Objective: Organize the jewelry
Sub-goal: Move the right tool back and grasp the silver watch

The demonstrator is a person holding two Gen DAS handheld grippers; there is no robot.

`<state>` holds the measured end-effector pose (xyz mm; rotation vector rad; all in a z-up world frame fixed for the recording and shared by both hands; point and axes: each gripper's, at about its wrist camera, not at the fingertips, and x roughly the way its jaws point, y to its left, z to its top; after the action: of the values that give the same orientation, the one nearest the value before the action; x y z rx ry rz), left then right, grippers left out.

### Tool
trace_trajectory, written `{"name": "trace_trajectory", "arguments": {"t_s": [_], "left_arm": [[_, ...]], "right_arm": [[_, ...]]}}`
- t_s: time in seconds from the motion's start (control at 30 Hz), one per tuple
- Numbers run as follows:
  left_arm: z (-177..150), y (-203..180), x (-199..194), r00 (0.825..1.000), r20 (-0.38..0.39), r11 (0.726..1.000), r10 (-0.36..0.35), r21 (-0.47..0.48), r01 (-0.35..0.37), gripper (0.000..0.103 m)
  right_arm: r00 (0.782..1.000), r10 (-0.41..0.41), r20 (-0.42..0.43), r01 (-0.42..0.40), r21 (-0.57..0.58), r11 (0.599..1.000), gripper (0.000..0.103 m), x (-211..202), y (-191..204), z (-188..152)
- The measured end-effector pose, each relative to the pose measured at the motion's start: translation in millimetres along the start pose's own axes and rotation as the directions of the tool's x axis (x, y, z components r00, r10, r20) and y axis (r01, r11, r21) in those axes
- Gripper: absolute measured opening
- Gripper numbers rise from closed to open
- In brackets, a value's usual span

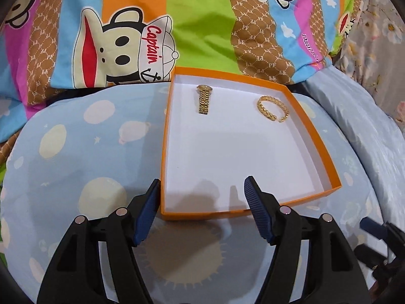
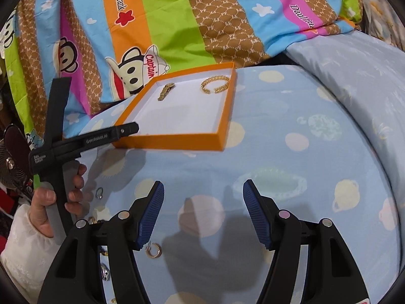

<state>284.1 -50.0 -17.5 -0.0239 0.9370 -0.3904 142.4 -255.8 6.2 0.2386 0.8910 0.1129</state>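
An orange box (image 1: pixel 314 126) with a white inside sits on the light blue bedding. A gold watch (image 1: pixel 203 99) and a gold open bangle (image 1: pixel 272 108) lie in its far half. My left gripper (image 1: pixel 202 190) is open and empty, its fingertips at the box's near rim. In the right wrist view the box (image 2: pixel 172 141), watch (image 2: pixel 165 91) and bangle (image 2: pixel 215 84) lie ahead to the left. My right gripper (image 2: pixel 203 190) is open and empty over the bedding. A gold hoop earring (image 2: pixel 153 250) lies by its left finger. More small jewelry (image 2: pixel 99 192) lies at lower left.
A colourful striped cartoon quilt (image 1: pixel 197 25) is bunched behind the box. A pale blue pillow (image 2: pixel 354 63) lies to the right. The left gripper's body and the hand holding it (image 2: pixel 58 197) show at the left of the right wrist view.
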Motion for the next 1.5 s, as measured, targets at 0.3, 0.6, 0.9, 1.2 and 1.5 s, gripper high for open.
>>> {"name": "trace_trajectory", "arguments": {"t_s": [0.3, 0.6, 0.9, 1.2, 1.5], "left_arm": [[-24.5, 6.6, -45.2, 0.998, 0.028, 0.998, -0.06, -0.026, 0.06, 0.065], [-100.6, 35.7, -113.4, 0.998, 0.054, 0.999, -0.041, -0.026, 0.043, 0.067], [-172.7, 30.3, -129.4, 0.999, 0.002, 0.998, -0.04, 0.047, 0.04, 0.071], [-195.7, 19.2, -141.7, 1.0, 0.026, 0.998, 0.002, 0.068, -0.004, 0.076], [-196.4, 36.4, -144.7, 0.996, 0.036, 0.997, 0.08, -0.015, -0.08, 0.078]], "right_arm": [[1.0, 0.009, 0.007, -0.009, -0.068, 0.998, 0.064, -9.3, 28.4, -28.0], [0.999, 0.03, 0.016, -0.029, -0.067, 0.997, 0.064, -26.4, 43.0, -70.8], [0.999, 0.003, 0.04, -0.001, -0.07, 0.998, 0.064, -35.9, 52.6, -95.5], [0.998, 0.028, 0.05, -0.019, -0.164, 0.986, 0.063, -42.9, 85.2, -111.6], [0.999, 0.046, -0.021, -0.05, -0.352, 0.935, 0.061, -28.7, 126.2, -117.2]]}}
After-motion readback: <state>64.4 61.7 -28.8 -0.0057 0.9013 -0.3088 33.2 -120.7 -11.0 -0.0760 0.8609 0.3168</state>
